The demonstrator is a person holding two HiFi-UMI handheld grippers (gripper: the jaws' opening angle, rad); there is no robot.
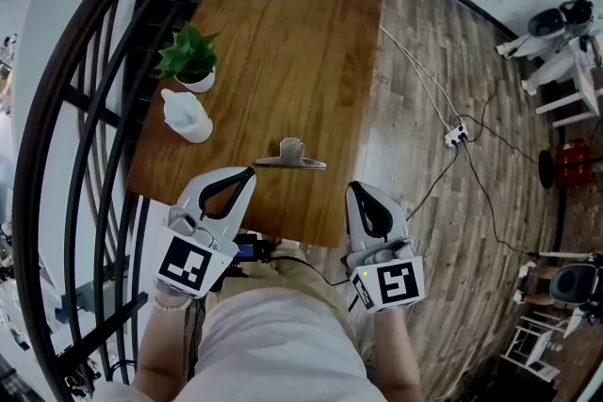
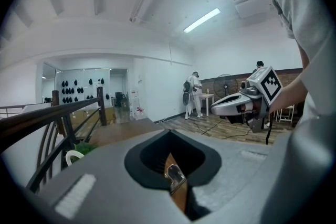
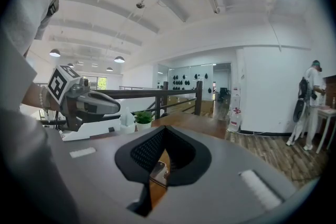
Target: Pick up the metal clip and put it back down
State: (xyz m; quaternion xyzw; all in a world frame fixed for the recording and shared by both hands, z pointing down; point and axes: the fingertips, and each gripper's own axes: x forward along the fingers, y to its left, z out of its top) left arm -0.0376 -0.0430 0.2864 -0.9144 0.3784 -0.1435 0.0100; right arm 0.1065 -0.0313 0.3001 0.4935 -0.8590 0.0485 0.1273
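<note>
Two grippers sit low at the near edge of the table (image 1: 301, 33), one in each of our hands. Far to the left we see a dark railing (image 1: 71, 136) that curves along the table's side. Next to it, on the table, stands a small green plant (image 1: 188, 54) in a white pot (image 1: 200, 82). Just in front of the plant stands a white bottle (image 1: 186, 116).

Then comes our left gripper (image 1: 248, 172). Its fingers are pressed together at the tips, and nothing is between them. Its tip is over the near left part of the table.

The clip (image 1: 290, 160) lies on the table near the close edge, a little past both grippers and between them. Its long flat side is on the wood and its handle sticks up. It touches no gripper and is apart from the bottle. In each gripper's own view we can see it through the thin slit, lying on the brown wood ahead.

Our right gripper (image 1: 356, 188) is to the right of the clip, by the near right corner. Its fingers are pressed together too, and they hold nothing.

Farther right, on the wood floor (image 1: 443, 231), thin cords (image 1: 415, 71) run to a white plug strip (image 1: 456, 136).
</note>
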